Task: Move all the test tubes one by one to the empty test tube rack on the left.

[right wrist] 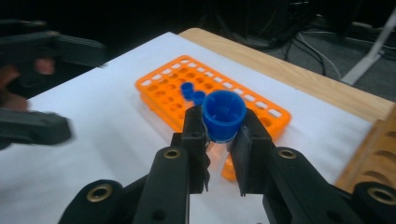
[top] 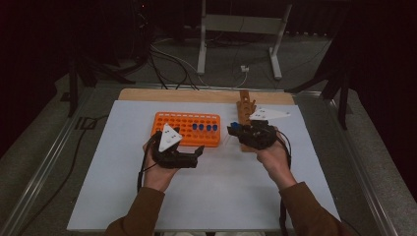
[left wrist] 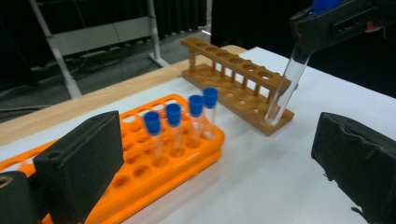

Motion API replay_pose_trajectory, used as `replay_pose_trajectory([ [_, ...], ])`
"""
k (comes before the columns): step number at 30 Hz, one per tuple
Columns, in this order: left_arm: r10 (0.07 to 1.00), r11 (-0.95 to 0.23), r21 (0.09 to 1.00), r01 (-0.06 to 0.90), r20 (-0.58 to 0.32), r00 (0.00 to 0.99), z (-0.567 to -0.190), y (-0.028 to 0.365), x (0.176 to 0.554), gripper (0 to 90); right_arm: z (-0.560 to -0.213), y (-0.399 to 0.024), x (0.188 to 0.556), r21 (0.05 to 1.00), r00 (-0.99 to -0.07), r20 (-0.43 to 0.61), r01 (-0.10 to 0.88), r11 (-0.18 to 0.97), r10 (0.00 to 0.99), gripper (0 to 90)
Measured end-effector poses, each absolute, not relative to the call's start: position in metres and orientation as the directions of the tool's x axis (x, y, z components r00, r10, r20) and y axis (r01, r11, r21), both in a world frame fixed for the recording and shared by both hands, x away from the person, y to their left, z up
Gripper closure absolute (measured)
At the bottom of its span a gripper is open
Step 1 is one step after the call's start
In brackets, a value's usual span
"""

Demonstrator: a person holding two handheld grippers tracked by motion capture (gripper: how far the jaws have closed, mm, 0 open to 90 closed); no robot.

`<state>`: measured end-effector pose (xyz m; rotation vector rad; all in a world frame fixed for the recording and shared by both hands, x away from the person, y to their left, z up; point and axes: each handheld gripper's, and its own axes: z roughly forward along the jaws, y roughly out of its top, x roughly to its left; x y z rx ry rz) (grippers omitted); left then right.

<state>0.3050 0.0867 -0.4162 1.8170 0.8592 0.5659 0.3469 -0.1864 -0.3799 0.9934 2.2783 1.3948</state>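
No words or labels can be read on anything here.

The right hand-held gripper (right wrist: pixel 219 133) is squeezed tight on a clear plastic test tube with a blue cap (right wrist: pixel 223 116). It grips the tube just under the cap. In the left gripper view the tube (left wrist: pixel 285 88) hangs tilted, and its round bottom is down at the near end of the brown wooden tube rack (left wrist: pixel 233 77); whether it touches the rack cannot be told. In the high view the right hand-held gripper (top: pixel 235 129) points left, at the near end of the wooden rack (top: pixel 244 105).

The left hand-held gripper (top: pixel 196 155) is held low over the white surface (top: pixel 221 191), just in front of the orange plastic tube rack with many holes (top: pixel 169 120). Its jaws are wide apart with nothing between them. It points to the right, toward the other hand.

Four more blue-capped tubes (left wrist: pixel 180 119) stand upright in a row in the orange rack (left wrist: pixel 140 172).

The two racks sit near the far edge of the white surface, with a strip of bare wood (top: pixel 196 95) behind them. There is lots of free white space in front of the racks and on the left side.
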Motion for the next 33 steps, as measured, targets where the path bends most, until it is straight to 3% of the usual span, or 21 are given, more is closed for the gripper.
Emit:
replay_pose_trajectory([
  [7, 0.739, -0.251, 0.922, 0.296, -0.016, 0.674, -0.423, 0.065, 0.310, 9.0, -0.381, -0.170, 0.340, 0.861, -0.754, 0.107, 0.396, 0.320, 0.648, 77.0],
  [11, 0.725, -0.258, 0.923, 0.287, -0.012, 0.689, -0.427, 0.055, 0.311, 18.1, -0.380, -0.161, 0.337, 0.858, -0.769, 0.109, 0.393, 0.330, 0.630, 77.0],
  [17, 0.709, -0.259, 0.932, 0.252, 0.007, 0.705, -0.428, 0.046, 0.309, 45.2, -0.382, -0.153, 0.335, 0.857, -0.778, 0.120, 0.395, 0.331, 0.617, 77.0],
  [20, 0.706, -0.259, 0.934, 0.245, 0.010, 0.708, -0.429, 0.043, 0.309, 54.2, -0.382, -0.151, 0.335, 0.856, -0.782, 0.121, 0.394, 0.334, 0.612, 77.0],
  [29, 0.685, -0.265, 0.938, 0.223, 0.020, 0.728, -0.431, 0.040, 0.308, 74.0, -0.384, -0.151, 0.335, 0.856, -0.784, 0.136, 0.401, 0.327, 0.606, 77.0],
  [33, 0.679, -0.277, 0.938, 0.210, 0.037, 0.733, -0.432, 0.039, 0.307, 77.3, -0.385, -0.151, 0.336, 0.854, -0.784, 0.139, 0.404, 0.327, 0.605, 76.7],
])
